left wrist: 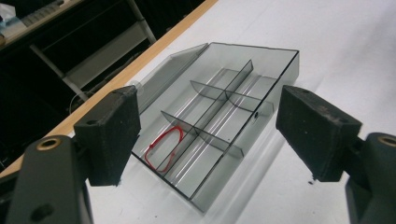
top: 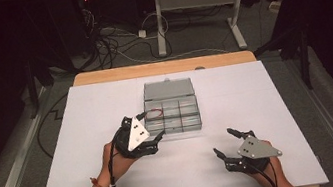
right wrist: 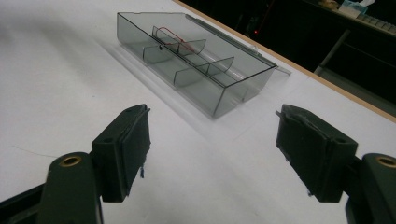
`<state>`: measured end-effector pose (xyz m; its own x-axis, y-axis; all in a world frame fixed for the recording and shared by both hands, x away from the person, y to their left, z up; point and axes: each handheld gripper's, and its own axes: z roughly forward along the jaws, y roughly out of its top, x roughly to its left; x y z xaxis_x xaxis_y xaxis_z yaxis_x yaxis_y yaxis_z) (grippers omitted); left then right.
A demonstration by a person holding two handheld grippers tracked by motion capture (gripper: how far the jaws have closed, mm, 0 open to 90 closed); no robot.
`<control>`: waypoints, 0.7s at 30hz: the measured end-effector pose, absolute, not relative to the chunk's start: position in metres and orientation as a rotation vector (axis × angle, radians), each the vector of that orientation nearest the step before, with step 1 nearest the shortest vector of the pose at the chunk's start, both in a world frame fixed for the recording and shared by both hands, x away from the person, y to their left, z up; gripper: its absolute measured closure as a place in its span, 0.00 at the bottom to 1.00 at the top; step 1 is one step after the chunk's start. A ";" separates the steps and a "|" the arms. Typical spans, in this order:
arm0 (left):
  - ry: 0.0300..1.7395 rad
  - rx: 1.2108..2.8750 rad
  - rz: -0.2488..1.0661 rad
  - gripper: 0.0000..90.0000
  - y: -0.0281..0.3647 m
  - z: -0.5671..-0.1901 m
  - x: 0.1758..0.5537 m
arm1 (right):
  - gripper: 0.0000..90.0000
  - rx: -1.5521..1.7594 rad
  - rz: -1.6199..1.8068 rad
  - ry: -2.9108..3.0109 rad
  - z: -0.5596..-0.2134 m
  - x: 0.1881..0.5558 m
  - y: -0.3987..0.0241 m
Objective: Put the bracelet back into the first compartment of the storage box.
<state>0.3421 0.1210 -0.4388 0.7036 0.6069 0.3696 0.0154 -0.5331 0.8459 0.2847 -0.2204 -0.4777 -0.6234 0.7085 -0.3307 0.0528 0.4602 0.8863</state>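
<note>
1. Right now the left gripper (top: 153, 126) hangs at the near-left corner of the clear compartment box (top: 174, 114), its jaws spread wide and holding nothing; in the left gripper view the box (left wrist: 219, 121) sits framed between the two pads
2. Lying in the far-left compartment is a red loop (top: 153, 114), which looks like a rubber band or thin wire; it seems to straddle a divider, seen as (left wrist: 163, 148) from the left gripper
3. The right gripper (top: 227, 143) waits on the white table cover (top: 63, 155), well apart from the box, also wide open and empty
4. The step in hand is probably reaching for the red loop, so the left gripper should narrow enough to fit inside one compartment before dipping in
5. Pinching the loop where it rises over the divider should give the pads something to bite
6. The box is light, so the right gripper could steady its near wall; the lid (top: 169, 89) lies open behind, out of the way
</note>
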 end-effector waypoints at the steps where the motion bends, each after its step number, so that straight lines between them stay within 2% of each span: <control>1: 0.471 2.007 0.821 0.24 0.121 -0.438 0.341 | 0.29 0.632 1.181 2.002 -0.478 0.285 -0.221; 21: 0.481 2.004 0.856 0.24 0.154 -0.452 0.314 | 0.29 0.649 1.192 1.968 -0.472 0.284 -0.225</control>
